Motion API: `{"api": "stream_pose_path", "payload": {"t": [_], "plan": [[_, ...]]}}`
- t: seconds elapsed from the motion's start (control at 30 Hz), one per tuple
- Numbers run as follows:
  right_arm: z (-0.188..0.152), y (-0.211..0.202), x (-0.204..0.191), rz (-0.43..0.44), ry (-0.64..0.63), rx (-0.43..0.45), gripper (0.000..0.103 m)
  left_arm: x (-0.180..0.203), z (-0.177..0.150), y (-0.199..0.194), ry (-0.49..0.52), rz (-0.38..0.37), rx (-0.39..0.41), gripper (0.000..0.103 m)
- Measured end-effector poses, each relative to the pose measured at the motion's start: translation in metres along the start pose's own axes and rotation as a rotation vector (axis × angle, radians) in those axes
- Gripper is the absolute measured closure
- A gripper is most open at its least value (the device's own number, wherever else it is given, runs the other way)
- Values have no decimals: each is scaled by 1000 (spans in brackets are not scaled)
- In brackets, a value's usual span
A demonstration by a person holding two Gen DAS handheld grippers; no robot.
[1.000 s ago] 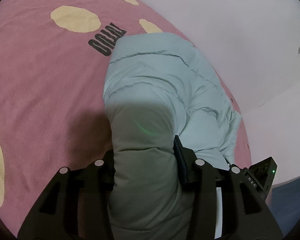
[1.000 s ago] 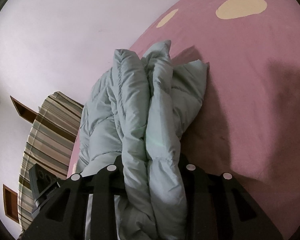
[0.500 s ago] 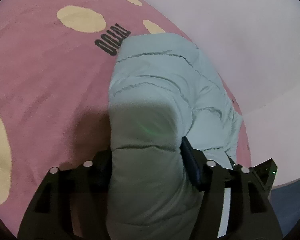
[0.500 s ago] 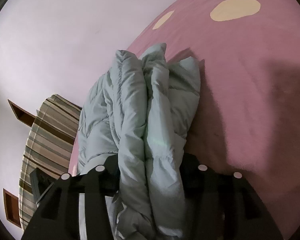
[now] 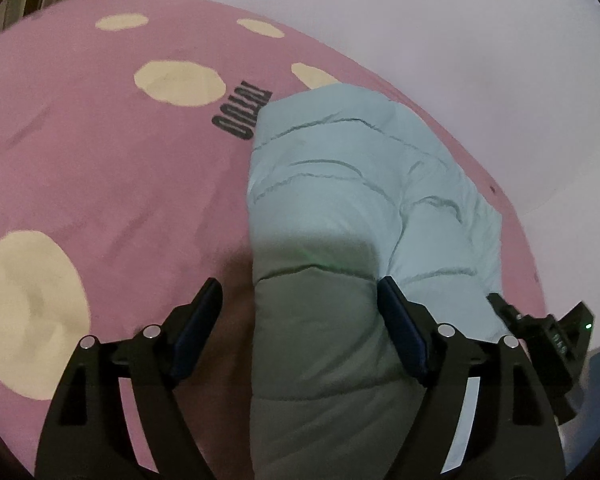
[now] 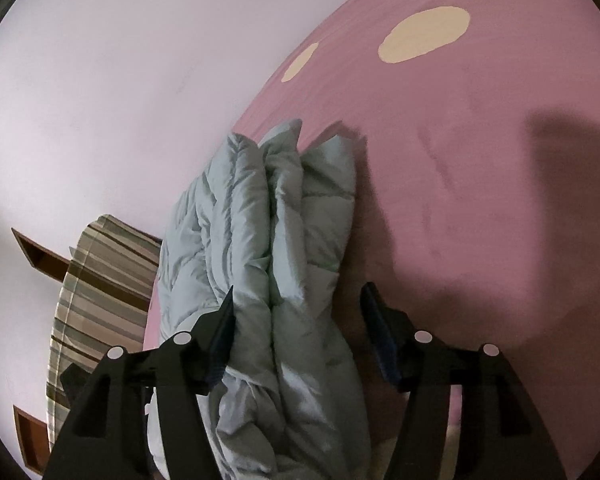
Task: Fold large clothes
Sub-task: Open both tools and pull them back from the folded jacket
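Note:
A pale blue-green quilted puffer jacket (image 5: 340, 184) lies folded in thick layers on a pink bed cover (image 5: 100, 184). My left gripper (image 5: 300, 296) is open, its fingers standing on either side of the jacket's near end, the left finger clear of the cloth. In the right wrist view the jacket (image 6: 276, 240) shows its stacked fold edges. My right gripper (image 6: 298, 300) is open around the near end, with a gap between the right finger and the cloth.
The pink cover (image 6: 480, 140) has cream spots (image 5: 180, 82) and dark lettering (image 5: 242, 110). A pale wall (image 6: 120, 60) runs along the bed's far side. A striped pillow or cushion (image 6: 96, 292) and brown shelves (image 6: 36, 252) stand at the left.
Both grippers have opened and let go of the jacket, which they were squeezing before. Both have drawn back a little; the jacket lies on the cover.

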State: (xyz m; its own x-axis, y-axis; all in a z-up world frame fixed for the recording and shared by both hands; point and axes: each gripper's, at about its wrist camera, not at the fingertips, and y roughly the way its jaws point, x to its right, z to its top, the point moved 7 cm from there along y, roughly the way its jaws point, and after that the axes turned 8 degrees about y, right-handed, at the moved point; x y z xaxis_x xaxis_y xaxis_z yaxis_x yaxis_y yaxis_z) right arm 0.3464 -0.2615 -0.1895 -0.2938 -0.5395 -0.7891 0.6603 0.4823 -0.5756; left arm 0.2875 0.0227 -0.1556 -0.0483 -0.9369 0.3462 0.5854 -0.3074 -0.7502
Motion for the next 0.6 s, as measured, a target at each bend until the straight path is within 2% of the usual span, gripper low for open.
{"api": "stream_pose_path", "payload": {"t": [0.13,0.37,0.6], "plan": [[0,-11,3,-23,4,12,42,1,-2,-9,36,46,10,23],[-4,-43,13,-115,-8,62,42,-1,-9,-21,53,97,15,23],[-18,-80,6,-224,-97,114,42,2,-23,-52,53,132,38,23]]}}
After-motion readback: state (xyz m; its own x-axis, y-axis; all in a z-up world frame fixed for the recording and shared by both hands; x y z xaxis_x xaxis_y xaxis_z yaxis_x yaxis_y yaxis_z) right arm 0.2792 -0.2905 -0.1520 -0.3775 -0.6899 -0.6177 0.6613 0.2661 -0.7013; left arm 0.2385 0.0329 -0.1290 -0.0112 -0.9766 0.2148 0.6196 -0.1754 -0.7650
